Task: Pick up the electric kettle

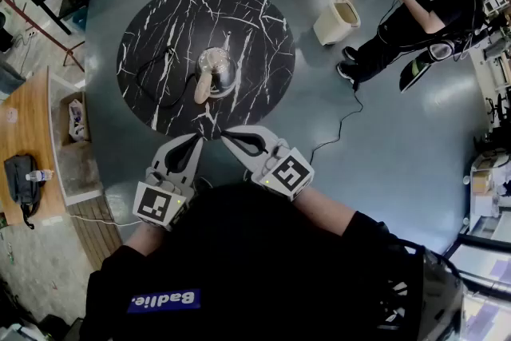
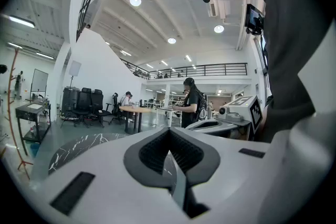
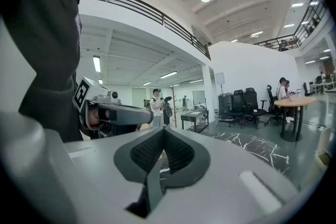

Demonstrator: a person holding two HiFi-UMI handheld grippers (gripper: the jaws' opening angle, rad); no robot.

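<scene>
The electric kettle (image 1: 215, 73), clear-bodied with a beige handle toward me, stands near the middle of the round black marble table (image 1: 255, 28). Its black cord (image 1: 152, 64) loops off to the left across the top. My left gripper (image 1: 197, 138) and right gripper (image 1: 226, 133) are held side by side at the table's near edge, tips converging, well short of the kettle. Both are shut with nothing between the jaws. In the left gripper view the jaw tips (image 2: 169, 131) meet, as they do in the right gripper view (image 3: 163, 131). Neither gripper view shows the kettle.
A beige waste bin (image 1: 339, 12) stands on the floor right of the table, and a person (image 1: 431, 12) stands beyond it. A wooden desk (image 1: 24, 140) and a cardboard box (image 1: 76, 120) sit at the left. A cable (image 1: 343, 120) runs over the floor.
</scene>
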